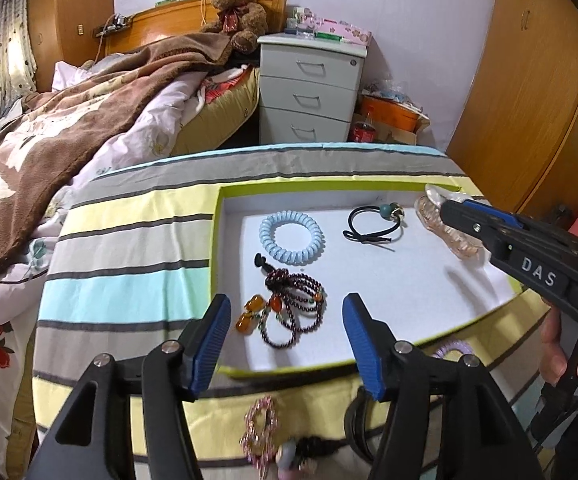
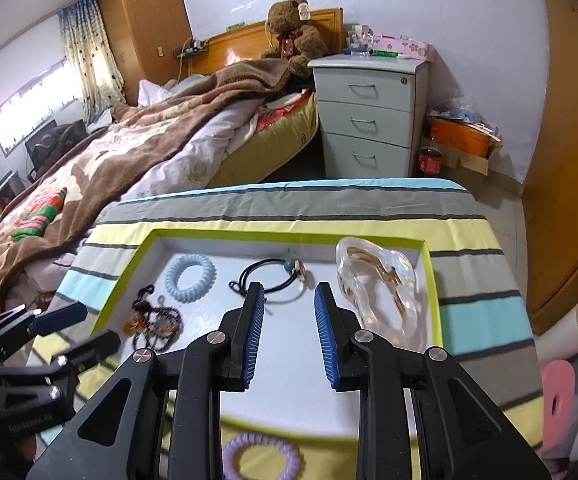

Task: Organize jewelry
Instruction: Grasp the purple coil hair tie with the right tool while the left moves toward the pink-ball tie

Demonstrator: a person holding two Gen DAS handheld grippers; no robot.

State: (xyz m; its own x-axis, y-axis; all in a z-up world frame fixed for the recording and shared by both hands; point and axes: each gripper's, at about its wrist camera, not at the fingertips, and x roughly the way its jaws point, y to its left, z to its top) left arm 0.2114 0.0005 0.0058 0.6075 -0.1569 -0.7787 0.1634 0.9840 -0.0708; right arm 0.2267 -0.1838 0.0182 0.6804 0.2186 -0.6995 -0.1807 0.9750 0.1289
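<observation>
A shallow white tray with a lime rim (image 1: pixel 216 240) (image 2: pixel 432 280) lies on the striped cloth. In it are a pale blue coil hair tie (image 1: pixel 291 237) (image 2: pixel 190 271), a black elastic with a bead (image 1: pixel 375 224) (image 2: pixel 273 280), a dark beaded bracelet with amber charms (image 1: pixel 289 312) (image 2: pixel 155 322) and a clear hair claw (image 2: pixel 381 292) (image 1: pixel 441 228). My left gripper (image 1: pixel 287 344) is open and empty just above the bracelet. My right gripper (image 2: pixel 289 328) is open and empty over the tray, beside the claw.
Outside the tray's near edge lie a purple coil tie (image 2: pixel 263 460) (image 1: pixel 451 350), a pink jewelled clip (image 1: pixel 261 432) and black bands (image 1: pixel 355 424). A bed (image 1: pixel 89 120) is on the left, white drawers (image 1: pixel 309 88) behind, a wardrobe (image 2: pixel 569 160) on the right.
</observation>
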